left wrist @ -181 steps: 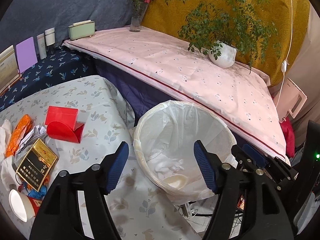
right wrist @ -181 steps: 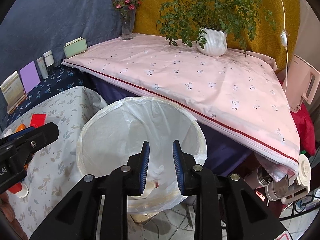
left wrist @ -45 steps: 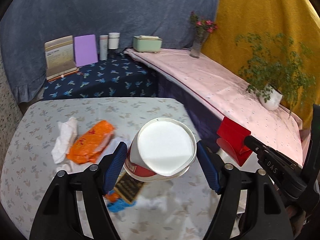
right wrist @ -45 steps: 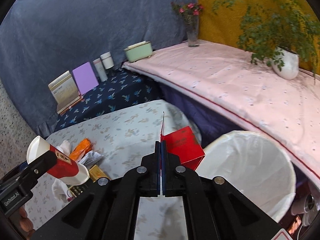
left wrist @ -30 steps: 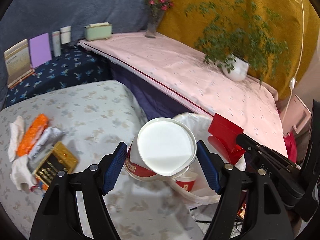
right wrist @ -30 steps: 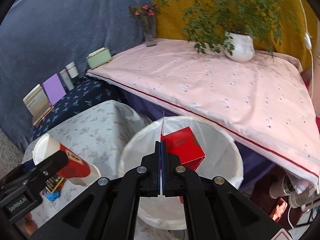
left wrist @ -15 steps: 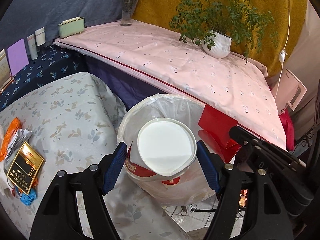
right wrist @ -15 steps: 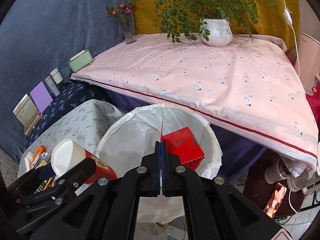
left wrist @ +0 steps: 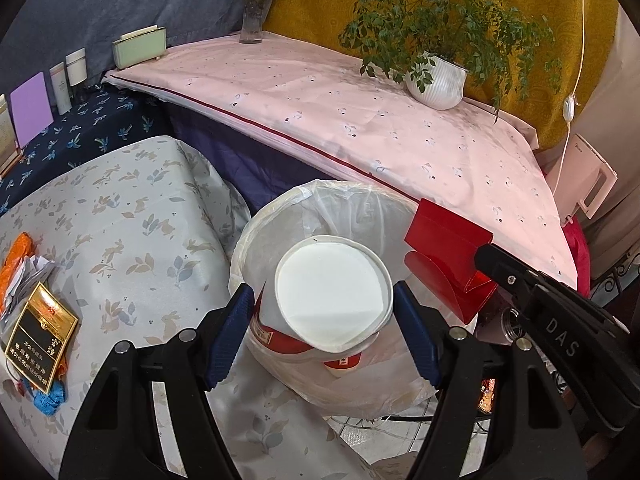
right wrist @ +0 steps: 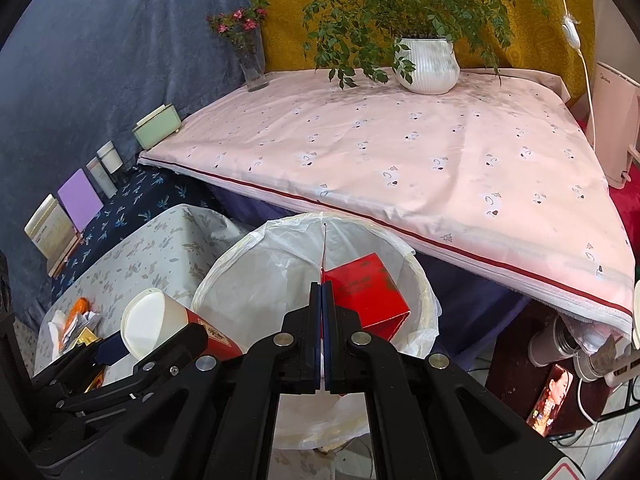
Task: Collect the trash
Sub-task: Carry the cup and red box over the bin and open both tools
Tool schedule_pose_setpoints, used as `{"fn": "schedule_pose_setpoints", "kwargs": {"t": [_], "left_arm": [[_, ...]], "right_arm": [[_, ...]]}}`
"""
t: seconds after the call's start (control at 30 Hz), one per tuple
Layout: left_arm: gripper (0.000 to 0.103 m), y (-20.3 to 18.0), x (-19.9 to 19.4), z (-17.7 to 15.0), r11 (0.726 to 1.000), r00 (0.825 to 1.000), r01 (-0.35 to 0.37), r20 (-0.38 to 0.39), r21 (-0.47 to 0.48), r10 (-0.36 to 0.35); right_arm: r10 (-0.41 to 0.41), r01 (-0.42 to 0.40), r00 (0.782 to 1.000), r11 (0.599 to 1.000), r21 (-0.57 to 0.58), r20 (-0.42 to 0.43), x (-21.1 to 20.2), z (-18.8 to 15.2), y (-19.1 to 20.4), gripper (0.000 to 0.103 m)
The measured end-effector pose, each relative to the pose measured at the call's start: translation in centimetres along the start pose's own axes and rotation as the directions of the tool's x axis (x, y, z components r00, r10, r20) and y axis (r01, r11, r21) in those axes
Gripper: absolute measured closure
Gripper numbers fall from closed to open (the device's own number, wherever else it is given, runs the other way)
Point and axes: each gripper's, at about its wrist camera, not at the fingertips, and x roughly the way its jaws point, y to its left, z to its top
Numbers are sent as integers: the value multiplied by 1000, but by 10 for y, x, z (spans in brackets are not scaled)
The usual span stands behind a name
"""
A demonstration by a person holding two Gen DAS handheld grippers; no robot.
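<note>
Lined bin [left wrist: 256,236] below: L gripper [left wrist: 324,332] w/ cup [left wrist: 332,304], R gripper [right wrist: 322,312] w/ red box [right wrist: 366,292].

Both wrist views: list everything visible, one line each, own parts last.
Paper cup: one, white and red, in left gripper, over bin.
Red cardboard box: one, held by its flap, over bin.
Bin with white liner: one, beside table.
Black-and-gold box: one, on floral table.
Orange wrapper: one, table's left edge.
Potted plant: one, white pot, pink cloth.
Flower vase: one, clear glass.
Left hand-held gripper: black, blue pads.
Right hand-held gripper: black, shut.
</note>
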Motion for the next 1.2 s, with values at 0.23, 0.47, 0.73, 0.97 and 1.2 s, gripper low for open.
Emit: {"fn": "schedule_pose_setpoints", "kwargs": {"t": [0.23,0.47,0.73,0.97,1.2], "left_arm": [[35,-1,1,1,1000,1000,2,0,-4,-2],[35,-3,2,3,1000,1000,6,0,-4,-6],[35,-3,8,4,1000,1000,7,-10,-16,-7],[35,1,8,3,1000,1000,8,-9,-22,-8],[35,9,14,3,999,1000,-4,-24,-36,4]], "right_arm": [[3,-3,1000,1000,-6,1,-1,1,2,102],[4,-4,1000,1000,-7,-1,0,1,2,102],[9,-9,1000,1000,-12,-10,5,-1,4,102],[15,-16,1000,1000,-16,-18,8,-3,3,102],[23,-23,999,1000,-17,-29,15,-4,4,102]]}}
